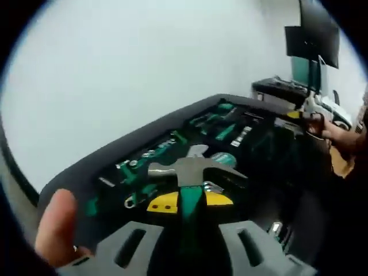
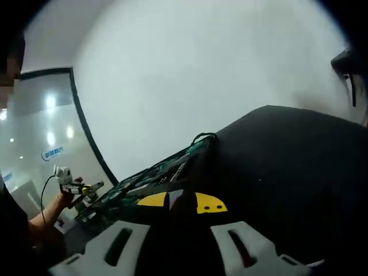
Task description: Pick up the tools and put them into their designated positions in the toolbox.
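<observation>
**Hammer in the left jaws, toolbox mostly filled**

In the left gripper view, my left gripper (image 1: 190, 215) is pinching a hammer (image 1: 192, 169) by its green handle, just below the steel head, which sits crosswise above the yellow jaw pads. The hammer is held over the near part of the open toolbox (image 1: 230, 138), whose dark foam tray already carries a row of sockets (image 1: 150, 154) and several green-handled tools (image 1: 221, 123) in their cut-outs. A thumb (image 1: 57, 224) shows at the lower left. At the far right, the other gripper (image 1: 313, 115) is in a hand near the toolbox's far end.

In the right gripper view, my right gripper (image 2: 183, 202) looks along the toolbox (image 2: 155, 175) from its other end, with a large black surface (image 2: 287, 167) to the right, perhaps the lid. I cannot tell whether these tongs are spread or pressed together, or whether they hold anything; the gap between the pads is dark and blurred. The left gripper (image 2: 72, 185) appears at the far left, in a hand.

My reading: many slots look occupied, so the task seems well along. The hammer is not yet seated, and I cannot make out its slot from here.
</observation>
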Available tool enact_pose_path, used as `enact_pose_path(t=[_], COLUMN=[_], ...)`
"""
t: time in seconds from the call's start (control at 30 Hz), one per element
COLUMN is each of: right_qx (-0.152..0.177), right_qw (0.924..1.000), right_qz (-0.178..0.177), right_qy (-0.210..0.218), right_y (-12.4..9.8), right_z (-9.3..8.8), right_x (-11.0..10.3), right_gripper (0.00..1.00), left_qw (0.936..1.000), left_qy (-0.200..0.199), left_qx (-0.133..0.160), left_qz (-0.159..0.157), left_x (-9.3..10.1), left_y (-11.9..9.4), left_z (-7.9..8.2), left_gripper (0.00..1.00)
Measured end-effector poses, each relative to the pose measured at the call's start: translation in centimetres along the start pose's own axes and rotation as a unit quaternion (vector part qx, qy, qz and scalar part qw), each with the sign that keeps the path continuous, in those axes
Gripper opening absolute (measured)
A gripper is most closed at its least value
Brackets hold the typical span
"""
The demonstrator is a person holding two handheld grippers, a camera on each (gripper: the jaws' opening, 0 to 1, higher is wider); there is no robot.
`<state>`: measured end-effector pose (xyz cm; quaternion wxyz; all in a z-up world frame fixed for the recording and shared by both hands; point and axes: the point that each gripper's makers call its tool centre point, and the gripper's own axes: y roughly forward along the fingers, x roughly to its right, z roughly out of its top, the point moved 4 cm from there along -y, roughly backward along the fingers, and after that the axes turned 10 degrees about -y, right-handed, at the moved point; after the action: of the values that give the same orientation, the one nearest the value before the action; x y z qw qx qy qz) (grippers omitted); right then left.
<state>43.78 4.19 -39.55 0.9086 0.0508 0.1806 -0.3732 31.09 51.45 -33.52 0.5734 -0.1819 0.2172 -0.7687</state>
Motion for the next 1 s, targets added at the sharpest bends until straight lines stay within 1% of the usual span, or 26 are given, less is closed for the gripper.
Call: enact_pose_path(t=[0.07, 0.13, 0.17, 0.2, 0.23, 0.27, 0.33, 0.4, 0.43, 0.5, 0.53, 0.57, 0.63, 0.7, 0.73, 0.77, 0.83, 0.9, 0.97, 1.0], right_qx=[0.0, 0.0, -0.001, -0.001, -0.001, -0.001, -0.002, -0.004, -0.004, -0.005, -0.006, -0.006, -0.007, -0.007, -0.007, -0.007, -0.007, -0.007, -0.007, -0.007], right_qw=[1.0, 1.0, 1.0, 1.0, 1.0, 1.0, 1.0, 1.0, 1.0, 1.0, 1.0, 0.9999, 0.9999, 0.9999, 0.9999, 0.9999, 0.9999, 0.9999, 0.9999, 0.9999], right_qz=[-0.001, -0.001, -0.001, -0.001, -0.001, -0.001, -0.001, -0.001, -0.001, -0.002, -0.003, -0.003, -0.003, -0.003, -0.003, -0.003, -0.004, -0.004, -0.004, -0.004], right_qy=[0.0, -0.002, -0.002, -0.003, -0.002, -0.002, -0.003, -0.004, -0.005, -0.005, -0.006, -0.007, -0.008, -0.008, -0.007, -0.007, -0.007, -0.007, -0.007, -0.007], right_y=[0.0, 0.0, 0.0, 0.0, 0.0, 0.0, 0.0, 0.1, 0.1, 0.1, 0.1, 0.1, 0.1, 0.1, 0.1, 0.1, 0.1, 0.1, 0.1, 0.1], right_z=[0.0, 0.0, 0.0, 0.0, 0.0, 0.0, -0.1, -0.1, -0.1, -0.2, -0.2, -0.2, -0.2, -0.2, -0.2, -0.2, -0.2, -0.2, -0.2, -0.2], right_x=[0.0, 0.0, -0.1, -0.1, -0.1, 0.0, 0.0, 0.0, 0.0, -0.1, -0.1, -0.1, -0.1, -0.1, -0.1, -0.1, -0.1, -0.1, -0.1, -0.1], right_gripper=[0.14, 0.14, 0.14, 0.14, 0.14, 0.14, 0.14, 0.14, 0.14, 0.14, 0.14, 0.14, 0.14, 0.14, 0.15, 0.15, 0.15, 0.15, 0.15, 0.15], left_qw=[0.9995, 0.9991, 0.9983, 0.9969, 0.9956, 0.9931, 0.9889, 0.9862, 0.984, 0.9805, 0.9795, 0.9779, 0.9751, 0.9699, 0.9654, 0.963, 0.9582, 0.9499, 0.9452, 0.945], left_qy=[0.012, 0.012, 0.024, 0.039, 0.046, 0.056, 0.079, 0.088, 0.105, 0.108, 0.11, 0.118, 0.132, 0.15, 0.16, 0.164, 0.178, 0.206, 0.215, 0.212], left_qx=[-0.006, -0.015, -0.019, -0.025, -0.029, -0.034, -0.042, -0.051, -0.051, -0.056, -0.056, -0.049, -0.049, -0.052, -0.05, -0.052, -0.047, -0.041, -0.047, -0.05], left_qz=[-0.028, -0.038, -0.049, -0.063, -0.077, -0.097, -0.119, -0.131, -0.135, -0.154, -0.159, -0.165, -0.171, -0.185, -0.199, -0.208, -0.219, -0.231, -0.241, -0.244], left_x=[1.0, 1.8, 2.3, 2.8, 3.3, 4.2, 5.4, 6.3, 6.7, 7.4, 7.5, 7.6, 7.7, 7.8, 8.1, 8.2, 8.6, 9.0, 9.1, 9.0], left_y=[0.3, 0.6, 0.8, 1.0, 1.2, 1.4, 1.7, 1.8, 1.9, 2.0, 2.1, 2.2, 2.4, 2.5, 2.5, 2.6, 2.8, 3.1, 3.2, 3.3], left_z=[-0.4, -0.7, -0.9, -1.2, -1.4, -1.8, -2.2, -2.5, -2.6, -2.9, -2.9, -2.9, -2.9, -3.0, -2.9, -3.0, -2.8, -2.6, -2.5, -2.3], left_gripper=[0.09, 0.09, 0.09, 0.09, 0.09, 0.09, 0.09, 0.09, 0.09, 0.09, 0.09, 0.09, 0.09, 0.09, 0.09, 0.09, 0.09, 0.09, 0.09, 0.09])
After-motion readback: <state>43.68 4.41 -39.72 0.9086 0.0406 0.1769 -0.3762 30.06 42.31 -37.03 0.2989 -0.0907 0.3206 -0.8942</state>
